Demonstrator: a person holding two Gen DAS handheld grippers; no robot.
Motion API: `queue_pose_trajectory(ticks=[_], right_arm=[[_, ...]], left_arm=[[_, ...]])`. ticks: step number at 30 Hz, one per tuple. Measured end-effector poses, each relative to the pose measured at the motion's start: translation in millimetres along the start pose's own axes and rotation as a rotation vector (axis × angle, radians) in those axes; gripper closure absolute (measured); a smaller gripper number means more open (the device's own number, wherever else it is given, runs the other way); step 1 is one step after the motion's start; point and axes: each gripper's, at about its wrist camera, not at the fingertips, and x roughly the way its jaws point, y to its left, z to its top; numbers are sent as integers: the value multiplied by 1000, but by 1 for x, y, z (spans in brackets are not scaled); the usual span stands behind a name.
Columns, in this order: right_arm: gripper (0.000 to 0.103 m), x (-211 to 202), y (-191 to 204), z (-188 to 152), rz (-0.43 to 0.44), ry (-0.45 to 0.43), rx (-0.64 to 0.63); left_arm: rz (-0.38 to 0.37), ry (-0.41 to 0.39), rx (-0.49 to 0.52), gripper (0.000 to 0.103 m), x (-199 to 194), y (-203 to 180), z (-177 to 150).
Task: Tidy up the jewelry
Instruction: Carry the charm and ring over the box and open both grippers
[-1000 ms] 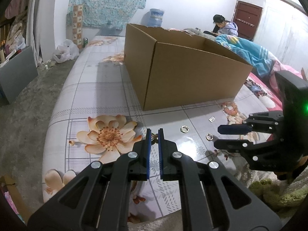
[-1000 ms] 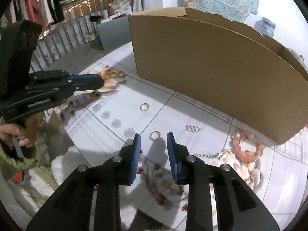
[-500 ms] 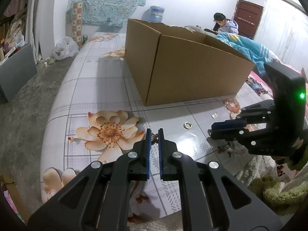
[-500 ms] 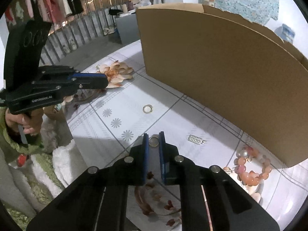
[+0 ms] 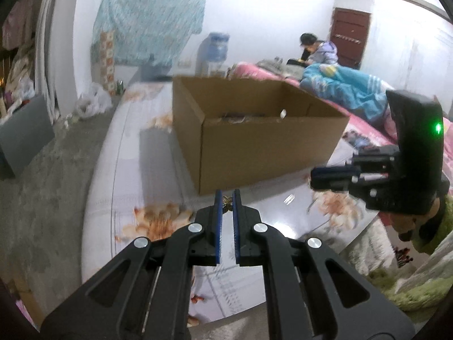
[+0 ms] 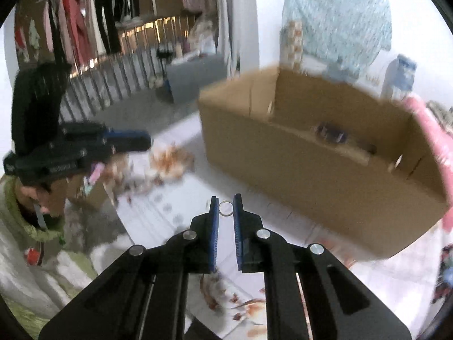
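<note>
- 1 cardboard box [image 5: 254, 138], open-topped, plain brown, rectangular, seen at frame centre in left wrist view; a dark blurred item [image 6: 329, 133] and smaller bits are seen inside, too blurred to be identified.
- Box is stood on a glossy floral-print tablecloth [image 5: 127, 175], white w/ orange flowers.
- Left gripper [image 5: 227, 199], lower centre: black arms, blue ribbed pads, clenched on 1 small brownish-gold ornament [image 5: 227, 200], nipped at the tips.
- Right gripper [image 6: 225, 206], lower centre of right wrist view: same build, clamped on 1 thin silver ring [image 6: 225, 208], round, held upright at the tips.
- Both pieces are held above the cloth, in front of the box's near wall.
- 2 grippers, 2 jewelry pieces counted.
</note>
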Motion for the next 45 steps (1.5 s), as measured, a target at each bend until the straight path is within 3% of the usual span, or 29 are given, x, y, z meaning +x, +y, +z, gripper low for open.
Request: queue_pose_trajectory(ticks=[5,10,12,17,19,26,30,33,36,38,45], right_arm=[[93,-37,-27,39,-7,-112,18],[92,-27,-88,79,39,-50,149],[92,-14,-109,87,32,8,184],[92,25,-151,98,20,144,228],[92,38,-164,102,5,186,222],[92,51,-190,111,-53,201,168],[91,47,-206,110,-35,181,208],[91,45,-214,110,-28,162,220],[90,43,-223,111,-21,138,240],[83,39,-226,111,-18,120,254],[80,4,-221,111,-11,31,277]], left_arm=[[-51,-80,90,97,-11,-19,43],[-98,-64,165,97,18,-37,97],[-132,-9,172,97,43,-42,120],[-203,270,90,97,133,-42,159],[-226,344,47,97,157,-39,168],[-242,455,-24,97,208,-40,188],[-236,470,-21,96,226,-47,188],[-226,485,-31,87,235,-49,188],[-207,478,-37,86,239,-48,191],[-206,468,-53,86,238,-46,194],[-164,349,-15,80,194,-45,203]])
